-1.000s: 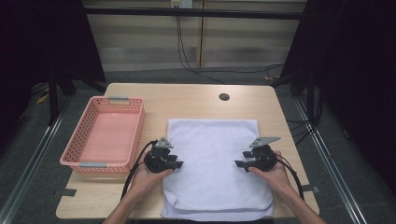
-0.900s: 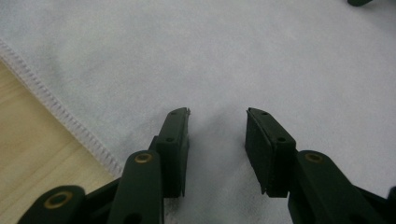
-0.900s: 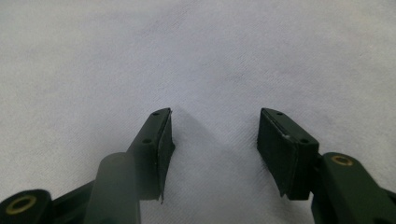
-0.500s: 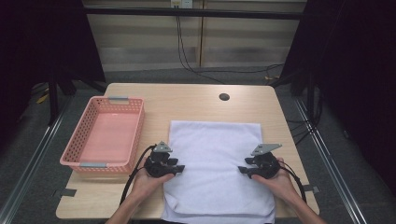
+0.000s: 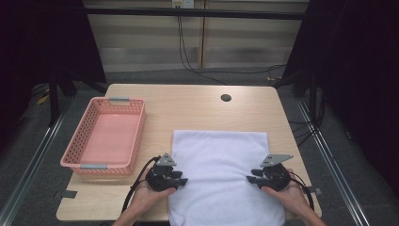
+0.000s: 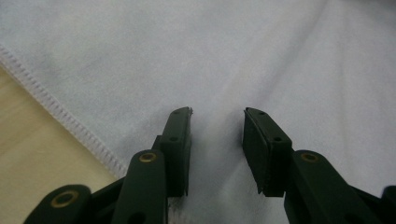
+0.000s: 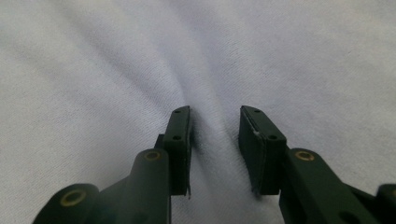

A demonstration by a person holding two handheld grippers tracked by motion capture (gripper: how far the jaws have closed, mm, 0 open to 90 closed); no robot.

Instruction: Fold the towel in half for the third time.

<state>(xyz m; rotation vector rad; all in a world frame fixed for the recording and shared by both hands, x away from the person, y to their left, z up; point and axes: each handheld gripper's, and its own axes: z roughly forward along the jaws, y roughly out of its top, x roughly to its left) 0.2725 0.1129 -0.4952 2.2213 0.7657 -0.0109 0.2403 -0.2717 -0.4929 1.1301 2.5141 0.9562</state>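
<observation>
Two grippers rest on a white towel spread flat on the counter, the left gripper just inside its hemmed left edge and the right gripper just inside the opposite edge. Since a second ago both hands have slid toward the person along those edges. The right gripper's fingers have just been closing, and a soft ridge of cloth now rises between them, gathered but not plainly pinched flat. The left gripper's fingers have also drawn in slightly and stand at a narrow gap, with a shallower fold of cloth between them and the stitched hem running off to their left. That suggests both sides are about to be gripped so the cloth can be lifted or folded; neither hold looks firm yet. The towel is soft, napped terry with a stitched border, rectangular, its near end hanging over the counter's edge. Left of the left fingers stands a pink plastic basket, perforated and rectangular, on pale smooth wood.
</observation>
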